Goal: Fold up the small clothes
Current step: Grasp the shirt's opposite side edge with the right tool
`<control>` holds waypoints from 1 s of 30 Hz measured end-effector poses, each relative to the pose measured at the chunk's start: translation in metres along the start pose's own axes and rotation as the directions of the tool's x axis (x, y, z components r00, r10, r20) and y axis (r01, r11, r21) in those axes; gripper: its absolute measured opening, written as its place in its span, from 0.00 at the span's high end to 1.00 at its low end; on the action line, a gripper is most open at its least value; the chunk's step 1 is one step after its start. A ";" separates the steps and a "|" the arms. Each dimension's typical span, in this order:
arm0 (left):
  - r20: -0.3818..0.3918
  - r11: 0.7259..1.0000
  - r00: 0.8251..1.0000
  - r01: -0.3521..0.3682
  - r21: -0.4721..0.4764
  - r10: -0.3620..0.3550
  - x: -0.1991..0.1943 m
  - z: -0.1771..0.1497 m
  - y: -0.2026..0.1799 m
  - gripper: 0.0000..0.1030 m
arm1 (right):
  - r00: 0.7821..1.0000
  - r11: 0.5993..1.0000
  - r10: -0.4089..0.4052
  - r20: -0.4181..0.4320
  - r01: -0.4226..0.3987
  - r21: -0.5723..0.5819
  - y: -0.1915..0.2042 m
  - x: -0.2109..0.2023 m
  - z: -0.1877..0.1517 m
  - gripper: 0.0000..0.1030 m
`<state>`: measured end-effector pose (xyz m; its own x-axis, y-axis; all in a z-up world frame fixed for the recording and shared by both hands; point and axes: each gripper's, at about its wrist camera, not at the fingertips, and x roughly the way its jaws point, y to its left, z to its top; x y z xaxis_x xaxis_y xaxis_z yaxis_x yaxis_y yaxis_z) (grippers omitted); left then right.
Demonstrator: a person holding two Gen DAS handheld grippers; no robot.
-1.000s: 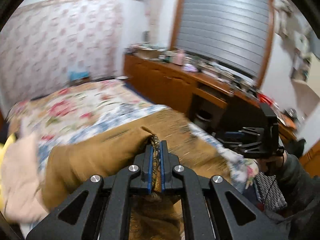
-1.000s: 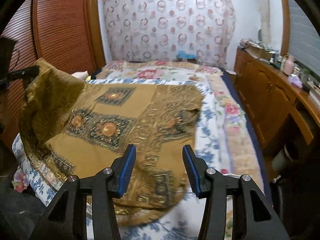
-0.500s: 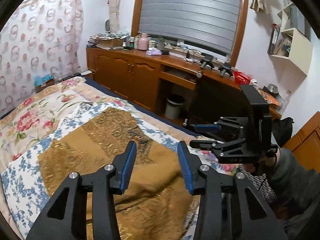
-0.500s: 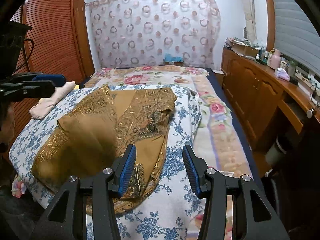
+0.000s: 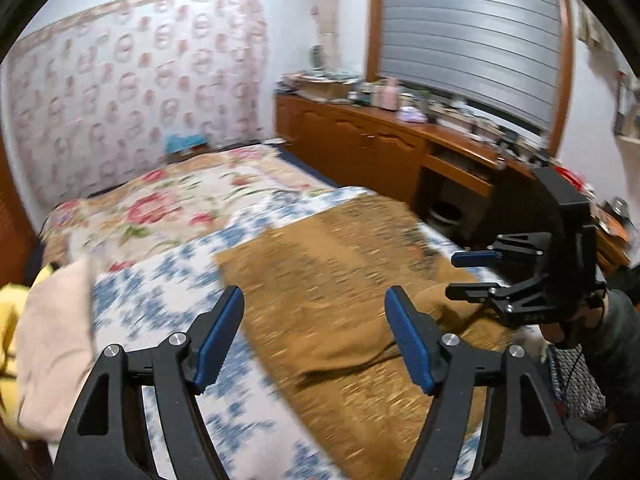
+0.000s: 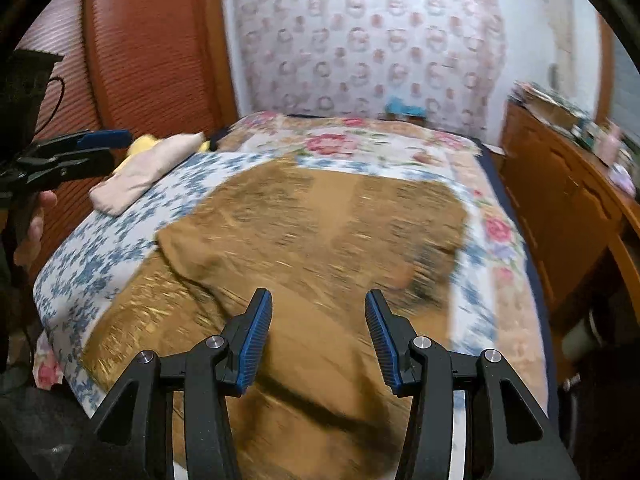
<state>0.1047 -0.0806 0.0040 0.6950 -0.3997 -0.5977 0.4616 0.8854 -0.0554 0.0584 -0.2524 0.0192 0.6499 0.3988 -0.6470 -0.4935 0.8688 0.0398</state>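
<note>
left wrist view is giving me the brown patterned garment [image 5: 340, 280] lying flat on the bed [image 5: 160, 300], spreading from the centre toward 5 o'clock, with a fold ridge crossing it near 4 o'clock. i am seeing my left gripper [image 5: 316, 336] hovering over its near edge, jaws spread wide after just opening, nothing between the pads. my right gripper [image 5: 480, 276] is sitting at 3 o'clock over the garment's far side, jaws parted and empty. in the right wrist view the garment [image 6: 320, 232] is filling the middle, and the right gripper [image 6: 318, 340] is hanging above it without touching. a pink folded cloth [image 6: 140, 176] is lying at 10 o'clock on the blue floral sheet, well apart from the garment. a wooden cabinet [image 5: 380, 152] is running along at 2 o'clock.
</note>
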 end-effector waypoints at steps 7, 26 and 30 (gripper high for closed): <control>-0.017 0.993 0.995 -0.095 -0.071 0.094 -0.010 -0.032 0.040 0.28 | 0.991 0.985 0.120 -0.053 -0.125 -0.118 0.054 0.051 0.038 0.45; -0.035 0.984 0.991 -0.133 -0.115 0.130 -0.006 -0.054 0.061 0.28 | 0.970 0.949 0.109 -0.218 -0.167 -0.268 0.094 0.129 0.051 0.50; -0.034 0.985 0.991 -0.130 -0.117 0.127 -0.006 -0.054 0.060 0.28 | 0.972 0.949 0.118 -0.202 -0.171 -0.267 0.092 0.120 0.053 0.93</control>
<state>0.0985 -0.0127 -0.0386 0.7286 -0.2761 -0.6268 0.2997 0.9514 -0.0708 0.1216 -0.1093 -0.0145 0.4569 0.4311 -0.7780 -0.7331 0.6779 -0.0549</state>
